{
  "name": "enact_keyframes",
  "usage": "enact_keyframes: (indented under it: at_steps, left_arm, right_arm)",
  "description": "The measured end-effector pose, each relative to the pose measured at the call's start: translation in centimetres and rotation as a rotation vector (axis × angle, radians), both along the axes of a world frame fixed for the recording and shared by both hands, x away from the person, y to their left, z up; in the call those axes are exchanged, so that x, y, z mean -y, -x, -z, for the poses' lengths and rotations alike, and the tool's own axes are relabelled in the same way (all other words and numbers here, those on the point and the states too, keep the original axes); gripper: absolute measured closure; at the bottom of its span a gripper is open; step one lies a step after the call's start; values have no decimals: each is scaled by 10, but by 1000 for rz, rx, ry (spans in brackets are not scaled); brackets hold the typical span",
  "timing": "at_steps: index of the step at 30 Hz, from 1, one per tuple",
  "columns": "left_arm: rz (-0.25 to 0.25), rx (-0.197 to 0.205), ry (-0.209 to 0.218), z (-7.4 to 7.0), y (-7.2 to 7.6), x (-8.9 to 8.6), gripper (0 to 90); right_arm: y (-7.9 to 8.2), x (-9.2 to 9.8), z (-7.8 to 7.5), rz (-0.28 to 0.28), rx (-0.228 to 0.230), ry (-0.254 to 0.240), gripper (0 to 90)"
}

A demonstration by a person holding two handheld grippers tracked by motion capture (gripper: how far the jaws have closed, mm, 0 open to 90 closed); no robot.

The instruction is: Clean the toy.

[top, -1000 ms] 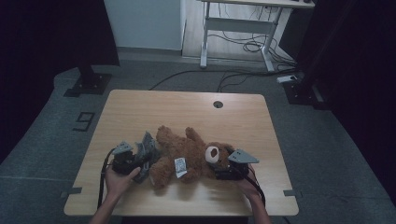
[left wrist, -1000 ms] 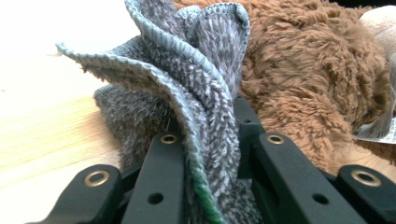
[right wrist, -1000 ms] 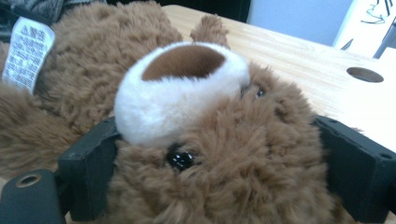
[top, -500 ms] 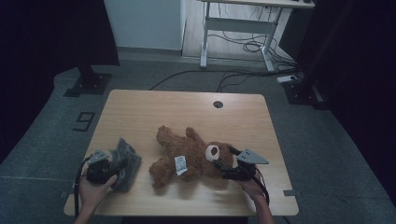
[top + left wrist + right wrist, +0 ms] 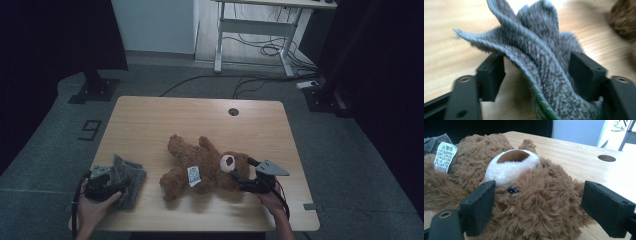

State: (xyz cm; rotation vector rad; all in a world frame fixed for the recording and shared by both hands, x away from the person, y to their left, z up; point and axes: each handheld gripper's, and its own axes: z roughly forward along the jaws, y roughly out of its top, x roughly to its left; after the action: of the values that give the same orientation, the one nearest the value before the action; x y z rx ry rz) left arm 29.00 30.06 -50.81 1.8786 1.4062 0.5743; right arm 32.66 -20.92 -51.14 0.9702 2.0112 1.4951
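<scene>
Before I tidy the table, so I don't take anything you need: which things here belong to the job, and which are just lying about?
In the job:
- teddy bear, its head between the right gripper's jaws
- grey cloth, at the left gripper, whose jaws have just been opening

Lying about:
- cables on the floor
- desk frame behind

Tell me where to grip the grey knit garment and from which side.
Grip the upstanding fold of the grey knit garment, coming level from the table's near left edge. The ridge stands between the left gripper, whose jaws have just been opening.

High view looking down on table (image 5: 150, 120), gripper views close and low, all sharing teddy bear (image 5: 200, 167)
</scene>
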Motion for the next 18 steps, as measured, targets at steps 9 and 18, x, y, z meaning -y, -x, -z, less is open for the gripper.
enact_keyframes:
  at_steps: [9, 18]
  left_arm:
    - [45, 178, 73, -38, 1, 11, 231]
    - [165, 232, 98, -58, -2, 43, 241]
  right_arm:
    - [2, 2, -1, 7, 3, 5, 128]
    - [4, 4, -4, 14, 18, 8, 129]
